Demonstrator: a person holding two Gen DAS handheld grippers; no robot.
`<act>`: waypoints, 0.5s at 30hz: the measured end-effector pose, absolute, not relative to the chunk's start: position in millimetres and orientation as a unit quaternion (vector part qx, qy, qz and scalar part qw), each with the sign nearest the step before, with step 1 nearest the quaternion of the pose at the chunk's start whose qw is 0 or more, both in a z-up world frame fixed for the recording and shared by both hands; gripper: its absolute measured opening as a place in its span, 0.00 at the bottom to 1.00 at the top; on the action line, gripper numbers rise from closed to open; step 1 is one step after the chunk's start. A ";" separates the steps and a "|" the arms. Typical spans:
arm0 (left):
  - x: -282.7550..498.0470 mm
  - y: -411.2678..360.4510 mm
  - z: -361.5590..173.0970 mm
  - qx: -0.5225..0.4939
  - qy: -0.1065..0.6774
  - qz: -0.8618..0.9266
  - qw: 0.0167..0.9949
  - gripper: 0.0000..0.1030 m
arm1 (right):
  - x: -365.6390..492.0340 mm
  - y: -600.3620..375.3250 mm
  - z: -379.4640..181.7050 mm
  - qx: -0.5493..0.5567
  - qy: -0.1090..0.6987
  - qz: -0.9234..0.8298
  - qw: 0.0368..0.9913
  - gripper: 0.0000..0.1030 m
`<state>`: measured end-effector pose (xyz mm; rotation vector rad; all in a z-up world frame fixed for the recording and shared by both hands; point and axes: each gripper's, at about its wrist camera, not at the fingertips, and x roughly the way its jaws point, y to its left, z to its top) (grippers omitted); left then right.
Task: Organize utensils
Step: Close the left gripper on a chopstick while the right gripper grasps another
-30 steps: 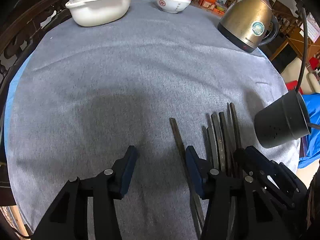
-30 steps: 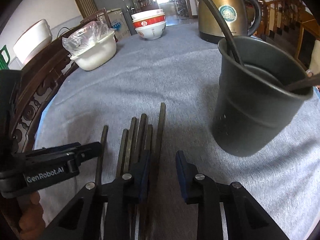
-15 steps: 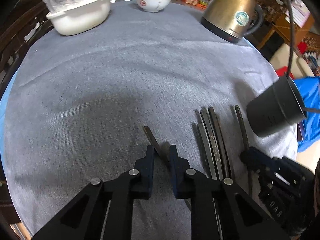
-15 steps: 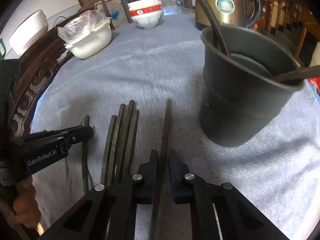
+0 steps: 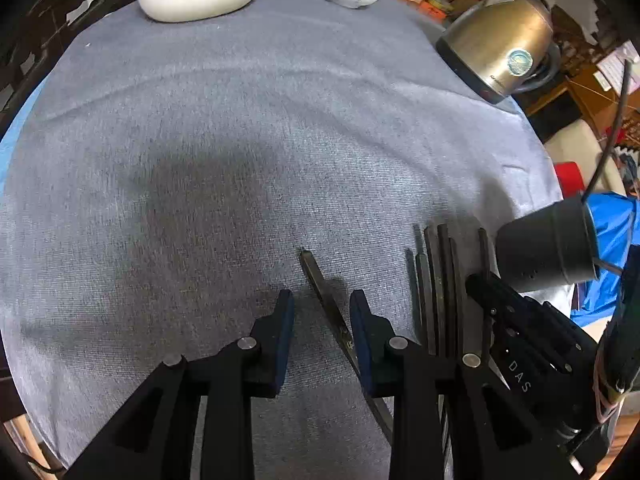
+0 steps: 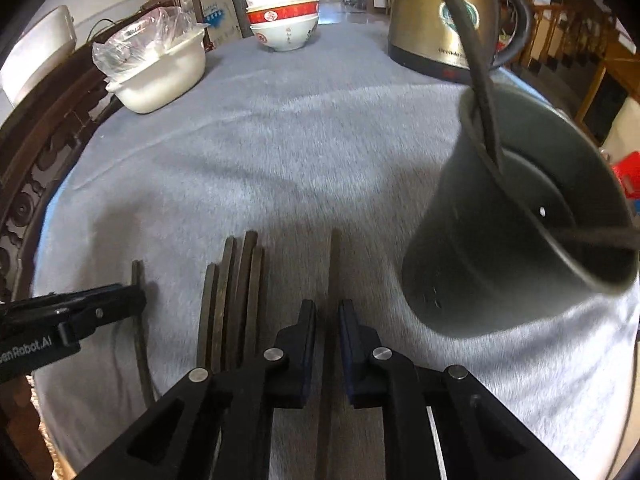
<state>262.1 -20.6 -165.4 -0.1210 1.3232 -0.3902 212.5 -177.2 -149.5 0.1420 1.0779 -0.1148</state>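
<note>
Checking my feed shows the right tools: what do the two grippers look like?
Both are matte black plastic. The left gripper and right gripper each have dark blue pads on the jaws and silver pivot pins. White lettering marks the sides: "GenRobot.AI" on the left, "DAS" on the right.

Both fisheye views look steeply down and forward from close above the near edge of the round table covered in grey cloth [image 5: 280,128]. The left wrist view sits left of the row of dark flat chopsticks [image 5: 436,280]; the right wrist view sits directly over it [image 6: 236,292]. Both share the chopsticks, the dark metal holder cup [image 5: 548,248] [image 6: 500,240], and the brass-coloured electric kettle [image 5: 500,44] [image 6: 436,16] at the far edge.
</note>
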 end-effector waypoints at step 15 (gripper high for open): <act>251.6 -18.5 -136.6 -0.076 0.569 -0.164 0.802 0.05 | 175.7 -205.4 -108.1 0.121 0.438 -0.008 0.891 0.06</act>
